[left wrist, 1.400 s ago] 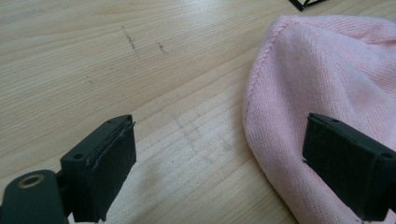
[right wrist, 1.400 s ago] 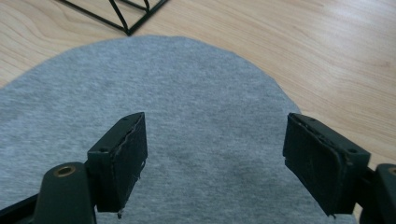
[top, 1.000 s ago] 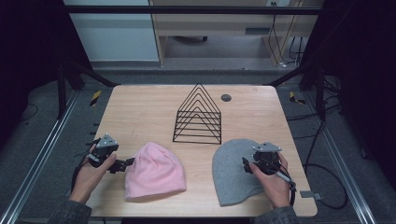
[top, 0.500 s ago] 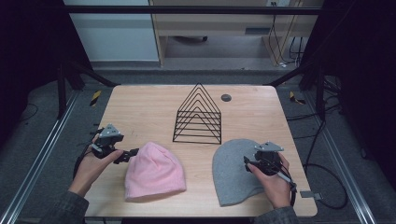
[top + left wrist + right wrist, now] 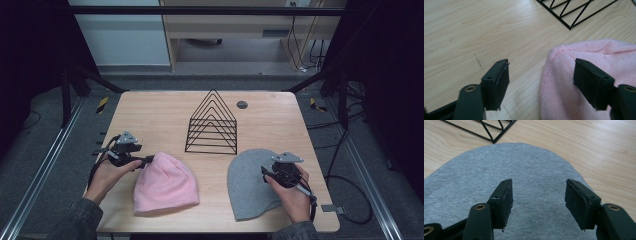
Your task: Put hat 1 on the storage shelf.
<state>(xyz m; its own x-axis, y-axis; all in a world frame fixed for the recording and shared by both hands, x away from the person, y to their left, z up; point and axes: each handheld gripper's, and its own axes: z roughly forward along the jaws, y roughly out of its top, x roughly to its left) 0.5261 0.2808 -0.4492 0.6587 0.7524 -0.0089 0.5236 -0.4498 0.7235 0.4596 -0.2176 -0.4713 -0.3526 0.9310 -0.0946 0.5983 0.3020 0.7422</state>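
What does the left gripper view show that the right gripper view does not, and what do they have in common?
Left gripper view: the pink hat, its crown edge between the left gripper's jaws, which have just been closing but don't press it yet. Right gripper view: the grey hat under the right gripper, jaws also just closing, apart above the fabric. Both: the wooden table and a corner of the black wire rack.
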